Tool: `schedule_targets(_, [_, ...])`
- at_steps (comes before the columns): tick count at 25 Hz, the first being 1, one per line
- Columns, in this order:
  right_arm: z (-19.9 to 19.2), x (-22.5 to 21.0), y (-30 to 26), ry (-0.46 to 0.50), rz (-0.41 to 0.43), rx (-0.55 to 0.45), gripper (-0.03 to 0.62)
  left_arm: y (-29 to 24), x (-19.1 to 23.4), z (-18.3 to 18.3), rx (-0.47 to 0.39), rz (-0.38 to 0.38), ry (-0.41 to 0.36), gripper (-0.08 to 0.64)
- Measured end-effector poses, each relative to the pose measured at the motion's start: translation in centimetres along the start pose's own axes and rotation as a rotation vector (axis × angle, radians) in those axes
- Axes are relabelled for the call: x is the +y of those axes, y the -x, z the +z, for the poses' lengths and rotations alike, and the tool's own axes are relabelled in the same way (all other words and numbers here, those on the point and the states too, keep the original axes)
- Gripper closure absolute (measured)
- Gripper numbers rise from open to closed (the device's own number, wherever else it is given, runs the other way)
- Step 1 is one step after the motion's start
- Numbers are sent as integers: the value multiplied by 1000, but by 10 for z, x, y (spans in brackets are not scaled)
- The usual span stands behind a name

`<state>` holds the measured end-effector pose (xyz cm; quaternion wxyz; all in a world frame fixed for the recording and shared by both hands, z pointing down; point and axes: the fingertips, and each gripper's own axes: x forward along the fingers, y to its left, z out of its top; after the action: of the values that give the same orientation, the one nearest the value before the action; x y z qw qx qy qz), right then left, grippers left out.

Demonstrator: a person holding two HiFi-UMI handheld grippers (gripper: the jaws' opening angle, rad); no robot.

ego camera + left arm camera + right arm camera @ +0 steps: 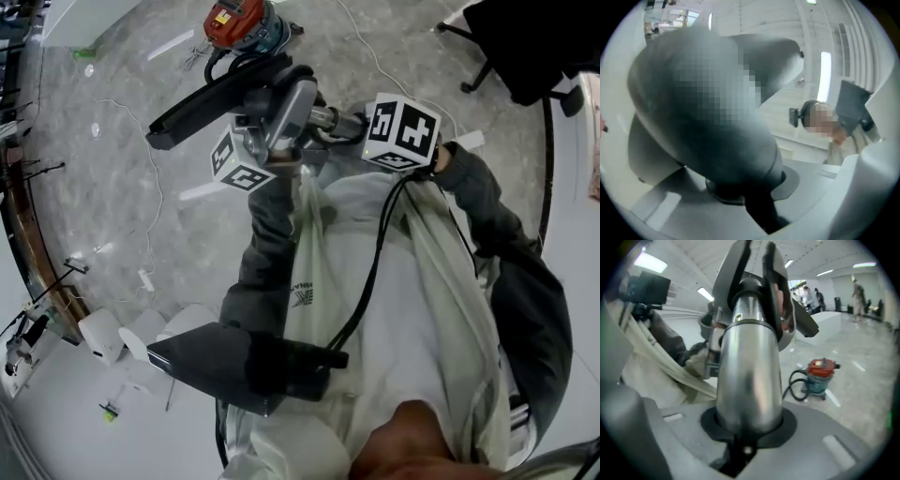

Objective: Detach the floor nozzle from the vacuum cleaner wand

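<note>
The black floor nozzle (220, 98) is held up in front of me and sits on the end of the silver wand (294, 111). My left gripper (274, 141), with its marker cube, comes from below. In the left gripper view, the left gripper (750, 199) is shut on the nozzle's dark grey neck (717, 140), which fills most of that view. My right gripper (336, 120) reaches in from the right. In the right gripper view, the right gripper (747, 430) is shut on the wand (750, 371), and the nozzle (754, 291) stands beyond it.
A red and teal vacuum canister (242, 23) stands on the grey floor behind, with a black hose (797, 385) beside it. A thin white cable (155, 187) trails over the floor. An office chair (525, 47) is at the top right. A dark grey wedge-shaped part (234, 361) sits close to my body.
</note>
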<state>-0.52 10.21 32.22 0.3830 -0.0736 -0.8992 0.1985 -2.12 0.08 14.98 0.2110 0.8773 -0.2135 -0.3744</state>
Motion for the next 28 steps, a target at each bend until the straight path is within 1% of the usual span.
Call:
schedule_targets(3, [5, -26, -3, -25, -299, 13, 512, 10, 43, 0, 53, 406, 26, 494])
schedule_targets(4, [6, -33, -3, -20, -384, 23, 514, 15, 52, -1, 66, 511, 30, 494])
schedule_targets(5, [5, -38, -3, -14, -447, 31, 514, 19, 56, -1, 73, 574, 30, 494])
schedule_targets(6, [5, -40, -4, -9, -483, 36, 514, 22, 58, -1, 76, 602, 27, 494])
schedule_targets(7, [5, -41, -6, -5, -490, 37, 514, 24, 57, 0, 77, 601, 23, 494])
schedule_targets(8, [5, -39, -8, -2, -472, 34, 512, 24, 55, 0, 76, 573, 20, 494])
schedule_targets(9, [4, -35, -10, -1, -431, 27, 512, 22, 49, 0, 73, 514, 17, 494])
schedule_targets(10, [4, -28, -10, 0, -376, 17, 511, 18, 40, -1, 66, 422, 12, 492])
schedule_targets(11, [2, -20, -10, 7, -311, 8, 511, 14, 26, -1, 55, 295, 3, 491])
schedule_targets(12, [-1, -10, -8, 21, -227, 3, 511, 10, 7, -2, 42, 137, -8, 491])
schedule_targets(14, [-9, 16, -4, 58, 2, 2, 511, 7, -36, -7, 25, -193, -24, 491])
schedule_targets(15, [-12, 28, -1, 70, 122, 1, 511, 8, -52, -10, 21, -320, -18, 491])
schedule_targets(16, [-14, 36, 2, 76, 220, -2, 511, 9, -61, -13, 18, -408, -8, 492])
schedule_targets(17, [-15, 39, 5, 74, 279, -7, 511, 10, -62, -16, 16, -453, 2, 491])
schedule_targets(18, [-14, 37, 6, 66, 297, -14, 512, 9, -57, -17, 14, -456, 10, 491])
schedule_targets(19, [-12, 30, 5, 54, 272, -24, 512, 6, -48, -16, 13, -418, 15, 491])
schedule_targets(20, [-9, 20, 4, 37, 208, -34, 514, 1, -36, -13, 13, -342, 16, 492])
schedule_targets(21, [-5, 9, 2, 16, 112, -42, 515, -3, -20, -8, 17, -232, 15, 492])
schedule_targets(22, [-1, -3, -1, -9, -2, -44, 515, -5, -2, -5, 29, -97, 17, 492])
schedule_targets(24, [4, -23, -6, -52, -224, -29, 515, 1, 33, -3, 66, 222, 23, 491])
schedule_targets(25, [4, -31, -8, -60, -318, -15, 515, 8, 48, -4, 84, 380, 23, 491])
schedule_targets(26, [3, -40, -9, -55, -399, -1, 515, 15, 60, -6, 96, 507, 21, 491])
schedule_targets(27, [1, -47, -10, -43, -461, 9, 517, 20, 67, -8, 102, 587, 16, 491])
schedule_targets(28, [-1, -53, -11, -30, -498, 13, 517, 23, 71, -9, 103, 625, 10, 492])
